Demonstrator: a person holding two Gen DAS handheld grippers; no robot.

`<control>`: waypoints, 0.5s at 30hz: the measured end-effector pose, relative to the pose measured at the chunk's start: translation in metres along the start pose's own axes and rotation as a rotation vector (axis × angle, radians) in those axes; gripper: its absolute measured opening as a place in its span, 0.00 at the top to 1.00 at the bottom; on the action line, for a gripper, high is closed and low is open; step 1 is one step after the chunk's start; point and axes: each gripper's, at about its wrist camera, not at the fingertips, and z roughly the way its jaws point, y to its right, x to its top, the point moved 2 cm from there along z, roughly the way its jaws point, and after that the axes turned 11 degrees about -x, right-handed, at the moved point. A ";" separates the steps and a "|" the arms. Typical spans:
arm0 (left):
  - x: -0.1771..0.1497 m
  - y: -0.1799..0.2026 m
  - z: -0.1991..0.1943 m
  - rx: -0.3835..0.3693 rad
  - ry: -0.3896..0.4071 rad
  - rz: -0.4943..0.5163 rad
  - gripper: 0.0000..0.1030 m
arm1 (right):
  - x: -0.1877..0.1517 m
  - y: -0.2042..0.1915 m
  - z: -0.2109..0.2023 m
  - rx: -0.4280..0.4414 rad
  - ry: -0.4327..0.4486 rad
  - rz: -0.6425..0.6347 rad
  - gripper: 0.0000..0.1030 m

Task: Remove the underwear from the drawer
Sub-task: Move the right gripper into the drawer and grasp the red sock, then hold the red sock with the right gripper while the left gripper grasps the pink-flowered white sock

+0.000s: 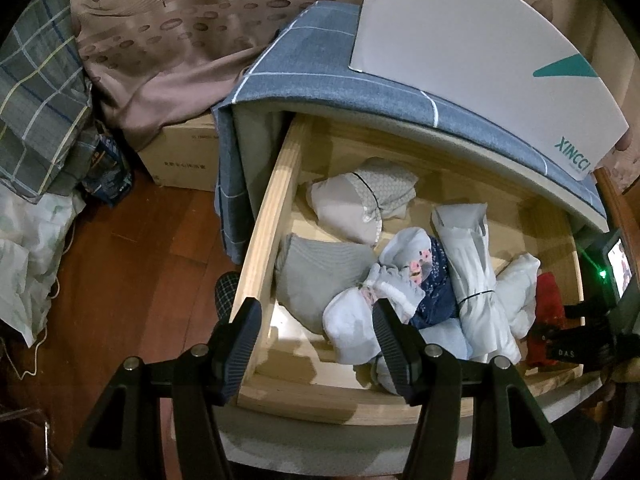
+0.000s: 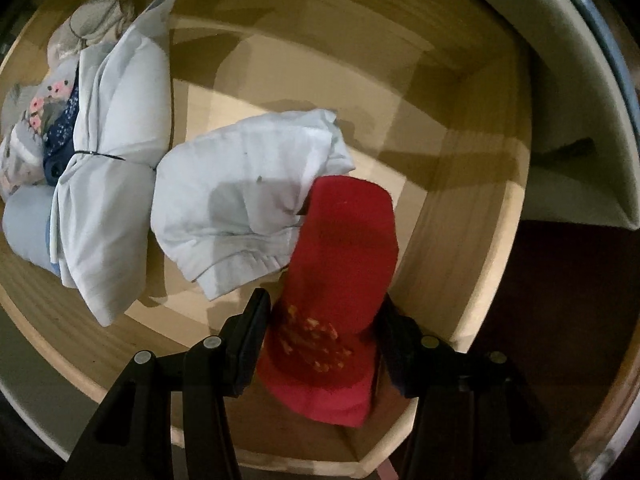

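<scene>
The wooden drawer (image 1: 264,220) is pulled out and holds several folded and rolled garments. A red piece of underwear (image 2: 340,264) with a yellow print lies at its right end, against the right wall (image 2: 452,272). My right gripper (image 2: 324,308) points straight down over it, its fingers straddling the red cloth, which fills the gap between them; I see no squeeze. In the left wrist view the right gripper (image 1: 576,340) shows at the right edge beside the red underwear (image 1: 548,308). My left gripper (image 1: 316,344) hovers open over the drawer's front left corner, holding nothing.
A white folded garment (image 2: 248,200) touches the red one on its left. Further left lie a pale tied bundle (image 2: 116,152), floral and navy items (image 1: 420,276) and grey rolls (image 1: 320,272). A white box (image 1: 480,52) sits on the grey cloth-covered cabinet top. A wooden floor and a cardboard box are at left.
</scene>
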 end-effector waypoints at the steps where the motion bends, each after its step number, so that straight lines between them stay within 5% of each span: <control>1: 0.000 0.000 0.000 0.000 -0.001 0.003 0.42 | -0.001 0.001 0.002 0.007 -0.001 0.011 0.52; 15: 0.000 0.001 0.002 0.006 -0.013 0.014 0.42 | -0.026 -0.002 0.003 0.031 0.062 0.121 0.68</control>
